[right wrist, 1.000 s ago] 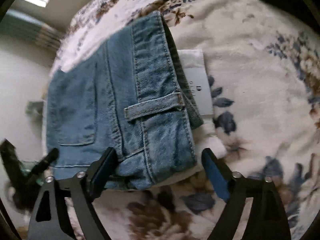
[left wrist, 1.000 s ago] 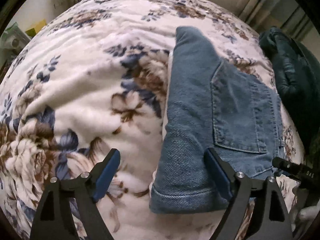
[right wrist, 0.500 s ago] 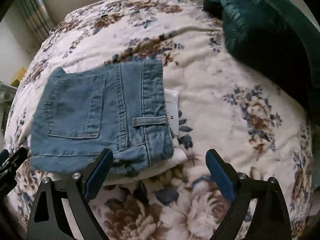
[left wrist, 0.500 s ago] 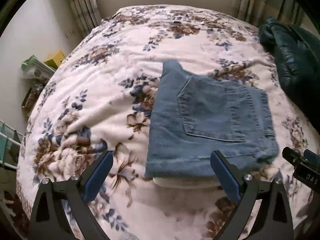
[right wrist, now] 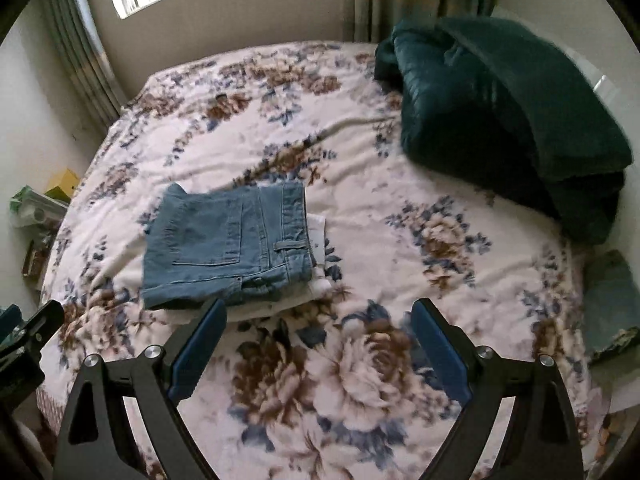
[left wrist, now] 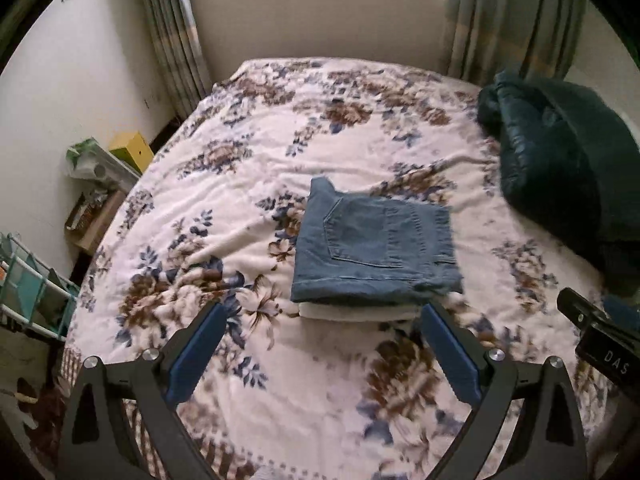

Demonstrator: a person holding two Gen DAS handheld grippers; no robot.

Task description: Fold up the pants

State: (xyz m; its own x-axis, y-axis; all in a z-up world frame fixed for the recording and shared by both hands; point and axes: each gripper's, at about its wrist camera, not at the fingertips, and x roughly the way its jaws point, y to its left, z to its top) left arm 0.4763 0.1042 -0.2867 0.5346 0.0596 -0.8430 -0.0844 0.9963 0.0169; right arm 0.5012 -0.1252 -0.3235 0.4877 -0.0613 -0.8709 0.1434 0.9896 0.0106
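Note:
The blue denim pants [left wrist: 374, 250] lie folded in a compact rectangle on the floral bedspread [left wrist: 240, 184], back pocket up, resting on a folded white garment [left wrist: 360, 314]. They also show in the right wrist view [right wrist: 228, 250], left of centre. My left gripper [left wrist: 324, 352] is open and empty, held back and above the near edge of the pile. My right gripper [right wrist: 318, 344] is open and empty, held back, to the right of the pile. Neither touches the pants.
A dark green quilted jacket [right wrist: 512, 120] lies heaped at the bed's far right. A folded blue-green cloth [right wrist: 612, 300] sits at the right edge. Shelves and boxes [left wrist: 100, 168] stand left of the bed. Curtains and a window are behind.
Both grippers have pulled back and up from the folded pants, which now look much smaller and farther. The pants lie still in their folded shape.

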